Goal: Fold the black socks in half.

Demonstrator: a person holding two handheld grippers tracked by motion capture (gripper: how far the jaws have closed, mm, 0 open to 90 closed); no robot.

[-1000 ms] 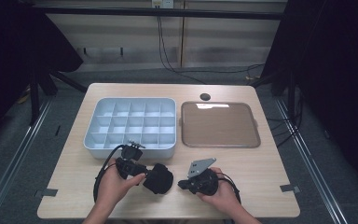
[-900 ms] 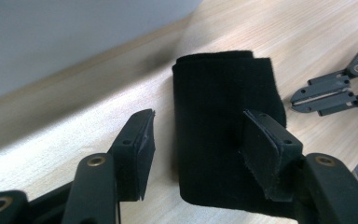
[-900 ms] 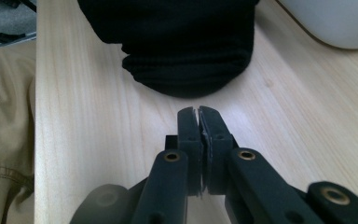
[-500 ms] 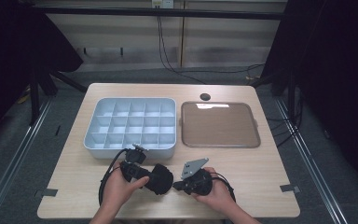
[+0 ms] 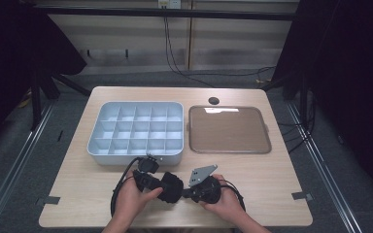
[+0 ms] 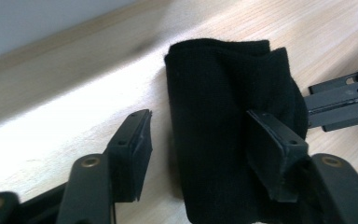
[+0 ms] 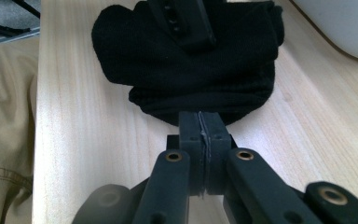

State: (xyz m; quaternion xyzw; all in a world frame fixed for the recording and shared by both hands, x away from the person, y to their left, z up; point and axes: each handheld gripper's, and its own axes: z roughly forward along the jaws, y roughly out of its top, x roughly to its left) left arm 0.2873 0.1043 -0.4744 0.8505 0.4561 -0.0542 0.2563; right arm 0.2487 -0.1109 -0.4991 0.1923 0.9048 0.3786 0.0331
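Behind, compartment tray (image 5: 135, 131) and brown tray (image 5: 229, 129). Right gripper (image 7: 200, 130) pinched black sock (image 7: 186, 65); left gripper (image 6: 205, 154) apart, straddling it.

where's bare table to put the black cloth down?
Free: the table strip left of the left tongs, below the compartment box; the front right corner below the brown tray. Crowded: front centre, where both tongs meet at the black cloth.

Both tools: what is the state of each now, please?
Left tool: open; the black cloth lies between its jaws.
Right tool: closed, pinching the cloth's edge.
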